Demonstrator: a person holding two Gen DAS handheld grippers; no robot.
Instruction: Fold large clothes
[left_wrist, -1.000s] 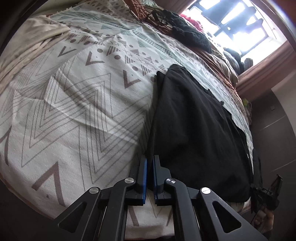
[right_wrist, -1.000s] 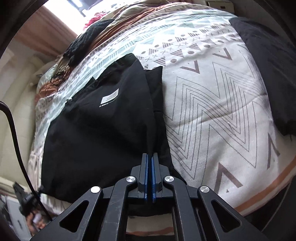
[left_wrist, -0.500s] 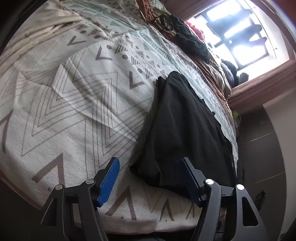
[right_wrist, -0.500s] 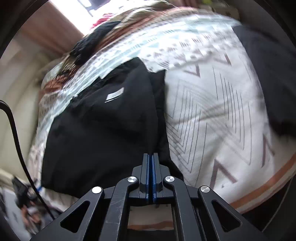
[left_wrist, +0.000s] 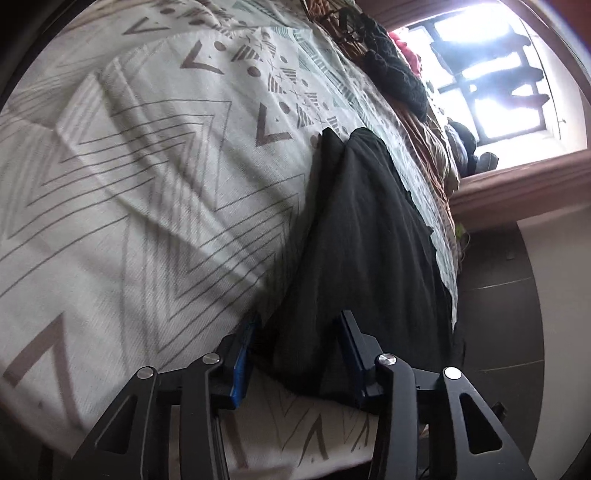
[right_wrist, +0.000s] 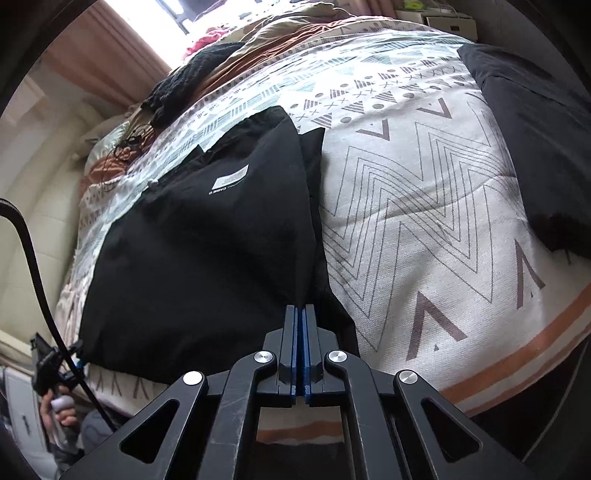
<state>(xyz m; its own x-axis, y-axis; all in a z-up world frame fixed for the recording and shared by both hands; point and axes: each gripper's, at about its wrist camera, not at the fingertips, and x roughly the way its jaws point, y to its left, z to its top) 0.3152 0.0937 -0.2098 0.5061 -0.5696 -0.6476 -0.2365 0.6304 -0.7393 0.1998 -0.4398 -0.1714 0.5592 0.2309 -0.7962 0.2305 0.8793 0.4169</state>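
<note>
A black garment lies flat on a patterned bedspread, near its front edge. The left gripper is closing around the garment's near corner. The right gripper, fully closed, pinches the garment's edge.

L tool jaws closing, angled down; R tool fully closed.

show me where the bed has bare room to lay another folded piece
Free: the zigzag-print stretch of bedspread between the black garment and the dark cloth at the right edge. Crowded: the far end by the window, with the knit pile and rumpled brown bedding.
</note>
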